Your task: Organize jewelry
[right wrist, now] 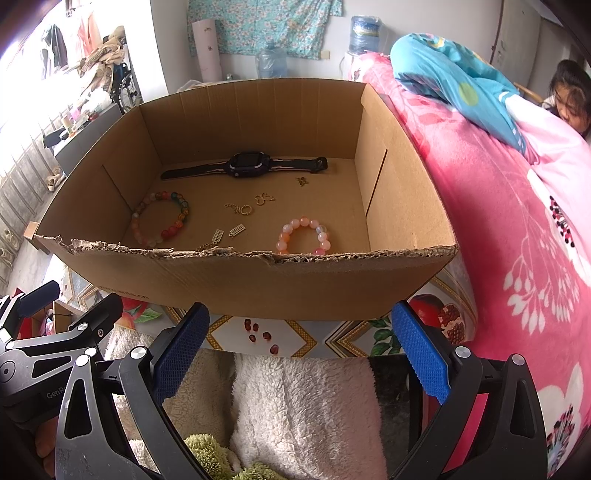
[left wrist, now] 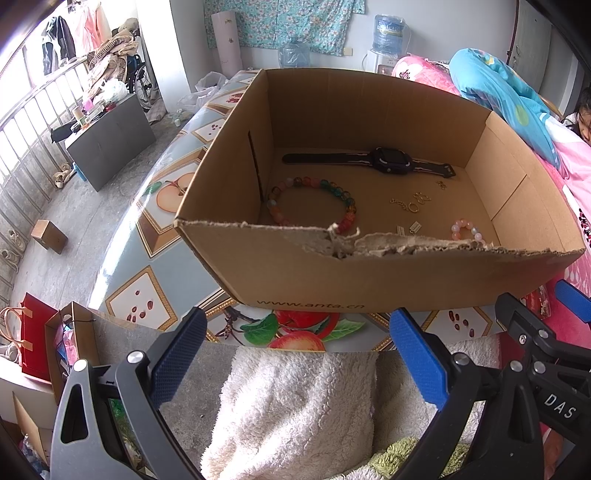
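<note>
Your left gripper (left wrist: pixel 297 343) and right gripper (right wrist: pixel 297 338) both hang spread and empty, just short of the box's (right wrist: pixel 258 280) torn near edge. Inside it lie one watch (right wrist: pixel 245 165) along the far wall, two bead bracelets (right wrist: pixel 160 218) (right wrist: pixel 303 236) nearer, and small gold pieces (right wrist: pixel 240 209) between; the right side of its floor is bare.

Each gripper (left wrist: pixel 297 347) (right wrist: pixel 299 343) has black plastic arms, silver rivets and blue textured pads (left wrist: pixel 417 360); lower right bears "DAS" lettering.

A pink floral blanket (right wrist: pixel 517 229) lies at right, a blue quilt (right wrist: pixel 454 74) on it; water jugs (left wrist: pixel 388 33) stand far back; a white fleece (right wrist: pixel 303 406) lies near.
</note>
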{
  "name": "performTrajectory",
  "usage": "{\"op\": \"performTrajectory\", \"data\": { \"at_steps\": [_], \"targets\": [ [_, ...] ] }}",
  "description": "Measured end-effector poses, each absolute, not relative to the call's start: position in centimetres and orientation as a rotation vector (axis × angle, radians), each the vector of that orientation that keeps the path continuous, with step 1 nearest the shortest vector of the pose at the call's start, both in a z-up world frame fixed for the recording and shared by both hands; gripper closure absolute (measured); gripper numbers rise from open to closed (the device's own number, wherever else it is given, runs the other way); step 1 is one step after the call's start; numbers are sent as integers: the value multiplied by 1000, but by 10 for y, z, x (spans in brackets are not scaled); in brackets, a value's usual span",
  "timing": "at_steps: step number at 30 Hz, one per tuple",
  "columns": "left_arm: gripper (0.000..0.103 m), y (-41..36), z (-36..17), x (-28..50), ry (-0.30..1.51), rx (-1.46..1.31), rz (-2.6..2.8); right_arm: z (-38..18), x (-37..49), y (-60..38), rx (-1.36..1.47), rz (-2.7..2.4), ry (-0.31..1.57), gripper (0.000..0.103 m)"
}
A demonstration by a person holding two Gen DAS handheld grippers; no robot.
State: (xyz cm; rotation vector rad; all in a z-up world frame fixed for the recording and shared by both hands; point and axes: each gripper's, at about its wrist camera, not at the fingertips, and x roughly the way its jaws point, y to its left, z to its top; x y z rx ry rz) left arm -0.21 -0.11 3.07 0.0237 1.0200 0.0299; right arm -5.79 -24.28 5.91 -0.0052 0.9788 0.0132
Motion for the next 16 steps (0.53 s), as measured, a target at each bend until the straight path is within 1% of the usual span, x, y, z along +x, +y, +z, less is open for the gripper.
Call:
{"op": "performTrajectory", "data": {
  "at_steps": [16],
  "targets": [
    [6, 0, 31, -3, 1026, 19, 29, 59, -57, -243, -5, 15, 981, 8]
  ]
}}
